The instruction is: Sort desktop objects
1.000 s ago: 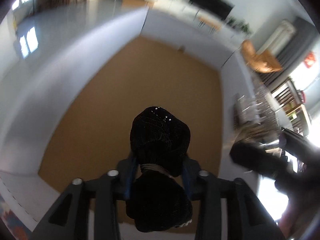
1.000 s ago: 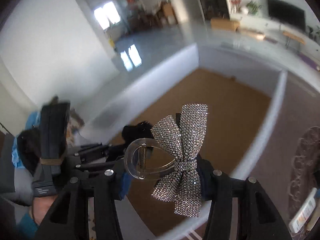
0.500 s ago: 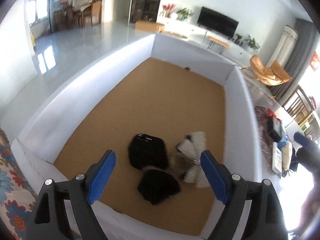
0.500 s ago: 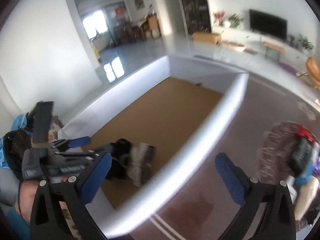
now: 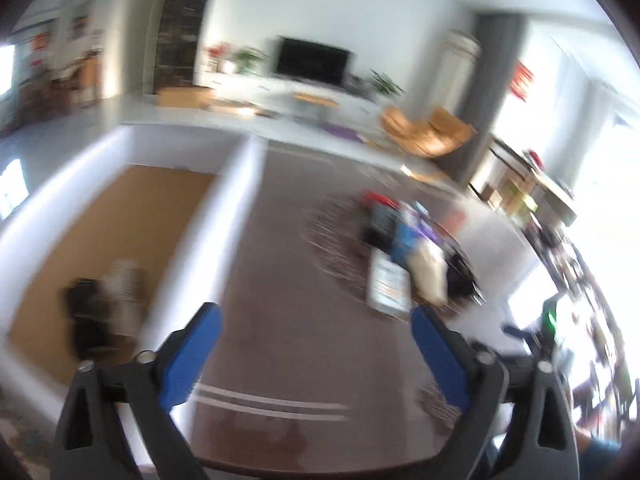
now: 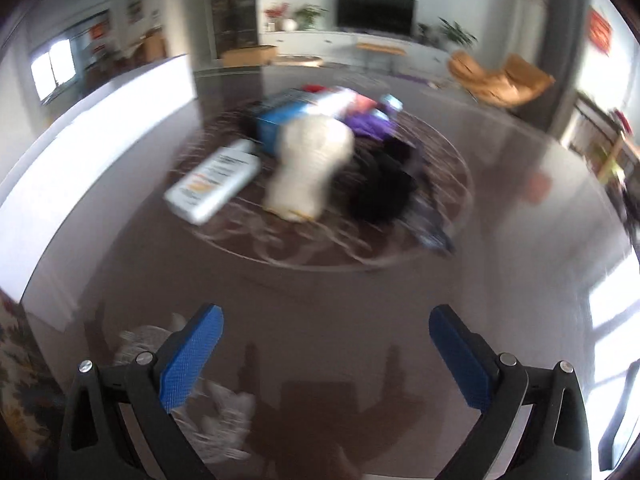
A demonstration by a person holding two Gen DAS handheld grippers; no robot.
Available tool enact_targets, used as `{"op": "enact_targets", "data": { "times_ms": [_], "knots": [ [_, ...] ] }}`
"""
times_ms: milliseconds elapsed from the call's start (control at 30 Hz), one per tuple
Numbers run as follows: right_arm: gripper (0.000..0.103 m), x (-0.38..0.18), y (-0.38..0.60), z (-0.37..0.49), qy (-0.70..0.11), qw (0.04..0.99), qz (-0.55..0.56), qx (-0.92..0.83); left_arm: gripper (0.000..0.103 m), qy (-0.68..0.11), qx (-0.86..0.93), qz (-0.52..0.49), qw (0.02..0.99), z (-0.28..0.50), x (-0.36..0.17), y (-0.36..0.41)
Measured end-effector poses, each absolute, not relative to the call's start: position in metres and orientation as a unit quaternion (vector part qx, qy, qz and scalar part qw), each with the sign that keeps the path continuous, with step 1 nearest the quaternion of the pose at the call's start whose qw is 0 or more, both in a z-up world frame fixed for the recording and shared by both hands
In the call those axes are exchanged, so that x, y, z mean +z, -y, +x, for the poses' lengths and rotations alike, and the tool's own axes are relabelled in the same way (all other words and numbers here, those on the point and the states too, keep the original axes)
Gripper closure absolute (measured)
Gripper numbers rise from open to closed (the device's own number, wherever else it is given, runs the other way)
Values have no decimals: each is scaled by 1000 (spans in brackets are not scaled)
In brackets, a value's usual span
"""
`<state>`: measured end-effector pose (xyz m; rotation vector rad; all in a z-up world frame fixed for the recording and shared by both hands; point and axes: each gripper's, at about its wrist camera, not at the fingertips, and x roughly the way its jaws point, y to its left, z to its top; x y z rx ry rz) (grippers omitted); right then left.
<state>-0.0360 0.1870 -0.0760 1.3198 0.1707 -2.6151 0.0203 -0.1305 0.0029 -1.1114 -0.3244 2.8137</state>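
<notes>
The white-walled box with a brown floor is at the left in the left wrist view. Inside it lie a black velvet bow and a glittery silver bow clip, both blurred. My left gripper hangs over the dark table to the right of the box. Its jaws are opening, with nothing between them. My right gripper stands open and empty in front of a pile on a round patterned mat. The pile includes a white bottle, a cream object, a black cloth thing and a blue box.
The box's white wall runs along the left of the right wrist view. A pale crumpled thing lies by the right gripper's left finger, too blurred to identify. The glossy dark table stretches around the mat. Living-room furniture stands beyond.
Both grippers opened and dropped the black bow and the silver bow clip into the box. Both then swung right, away from the box and toward the pile on the mat.
</notes>
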Motion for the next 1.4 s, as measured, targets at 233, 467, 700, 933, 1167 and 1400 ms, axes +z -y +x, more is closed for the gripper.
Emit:
{"op": "enact_targets", "data": {
  "times_ms": [233,467,700,933,1167,1400],
  "knots": [
    [0,-94,-206,-66,-45,72,464,-882,4,26,886,-457,74,-44,-91,41],
    [0,-96,-202,-77,-48,77,455,-886,2,-38,877,-475,67,-83,-132,11],
    [0,-98,-201,-78,-48,77,455,-886,0,-45,885,-454,88,-139,-134,-4],
    [0,-98,-201,-78,-48,77,455,-886,0,-46,885,-455,93,-176,-135,-11],
    [0,-98,-201,-79,-48,77,455,-886,0,-46,885,-455,93,-177,-135,-11],
    [0,-98,-201,-79,-48,77,455,-886,0,-46,885,-455,93,-176,-135,-11]
  ]
}}
